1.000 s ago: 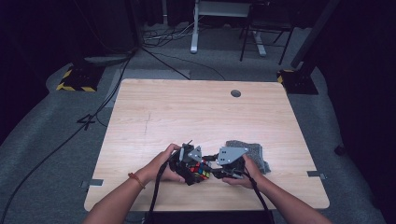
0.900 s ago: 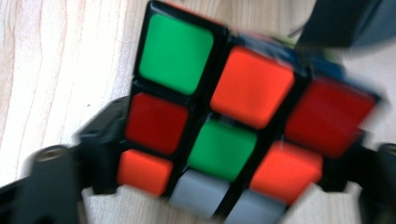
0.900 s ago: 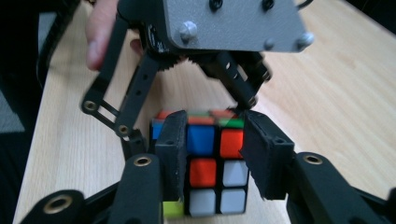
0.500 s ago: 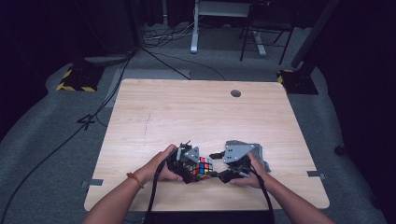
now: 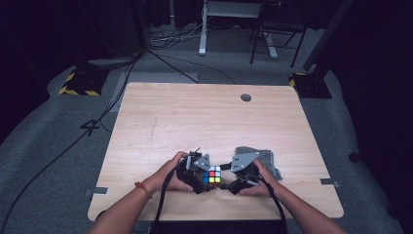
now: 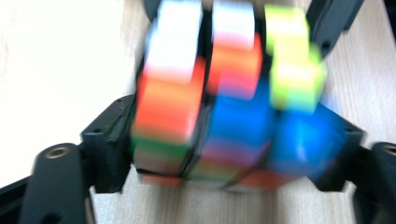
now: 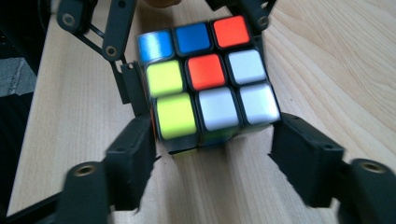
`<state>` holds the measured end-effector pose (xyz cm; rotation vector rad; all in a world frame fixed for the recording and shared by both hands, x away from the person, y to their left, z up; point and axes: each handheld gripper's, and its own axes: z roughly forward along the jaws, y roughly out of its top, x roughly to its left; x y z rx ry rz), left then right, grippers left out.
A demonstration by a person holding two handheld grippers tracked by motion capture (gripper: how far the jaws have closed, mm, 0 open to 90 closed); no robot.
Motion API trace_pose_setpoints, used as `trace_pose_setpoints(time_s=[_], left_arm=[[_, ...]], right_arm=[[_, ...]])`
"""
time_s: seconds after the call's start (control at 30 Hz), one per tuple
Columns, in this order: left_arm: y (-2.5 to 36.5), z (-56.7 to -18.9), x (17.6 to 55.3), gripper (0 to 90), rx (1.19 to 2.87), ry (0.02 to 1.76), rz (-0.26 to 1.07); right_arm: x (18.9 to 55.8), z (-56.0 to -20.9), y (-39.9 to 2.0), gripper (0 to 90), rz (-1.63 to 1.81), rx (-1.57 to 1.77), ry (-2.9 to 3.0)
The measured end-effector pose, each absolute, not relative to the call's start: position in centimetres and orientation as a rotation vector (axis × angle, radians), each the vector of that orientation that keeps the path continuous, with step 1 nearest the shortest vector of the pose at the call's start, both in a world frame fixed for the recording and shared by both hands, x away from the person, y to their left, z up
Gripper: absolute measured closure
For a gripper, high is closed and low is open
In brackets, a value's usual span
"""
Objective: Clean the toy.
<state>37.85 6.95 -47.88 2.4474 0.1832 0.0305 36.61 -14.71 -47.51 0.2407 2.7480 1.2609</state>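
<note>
A Rubik's cube (image 5: 212, 175) rests near the table's front edge, between my two grippers. My left gripper (image 5: 203, 176) comes in from the left. In the left gripper view its jaws (image 6: 224, 154) flank the blurred cube (image 6: 219, 102) and press on both sides; they have just been opening. My right gripper (image 5: 225, 178) faces it from the right. In the right gripper view, the right gripper (image 7: 217, 154) stands open around the near bottom end of the cube (image 7: 210, 88), its jaws having just opened wider. The left gripper's fingers (image 7: 133, 88) hug the cube's far sides.
A grey cloth (image 5: 267, 158) lies on the wooden table (image 5: 204, 122) just behind my right hand. A round cable hole (image 5: 246, 97) sits near the far edge. Cables, a stand and chair legs are on the floor beyond the table.
The cube has shifted slightly right and its coloured top face now shows between the grippers. The right gripper has eased a little lower; the left hand has stayed put.
</note>
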Motion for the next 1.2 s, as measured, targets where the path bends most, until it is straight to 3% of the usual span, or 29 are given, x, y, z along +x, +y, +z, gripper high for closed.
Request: trace_pose_setpoints(time_s=[0.47, 0.73, 1.03, 1.2], left_arm=[[7.2, -47.8, 37.7, 28.4, 2.453, 0.183, 0.038], [7.0, -47.6, 37.3, 31.6, 2.465, 0.171, 0.059], [6.1, -48.3, 37.3, 24.2, 2.503, 0.192, 0.043], [5.8, -48.5, 37.2, 20.1, 2.498, 0.199, 0.066]], right_arm=[[36.3, -47.2, -14.8, 33.2, 1.233, 0.233, 2.718], [35.7, -45.5, -18.0, 32.8, 1.159, 0.286, 2.661], [35.0, -43.5, -24.6, 38.0, 1.101, 0.485, 2.530], [36.5, -44.6, -26.8, 39.6, 1.014, 0.599, 2.502]])
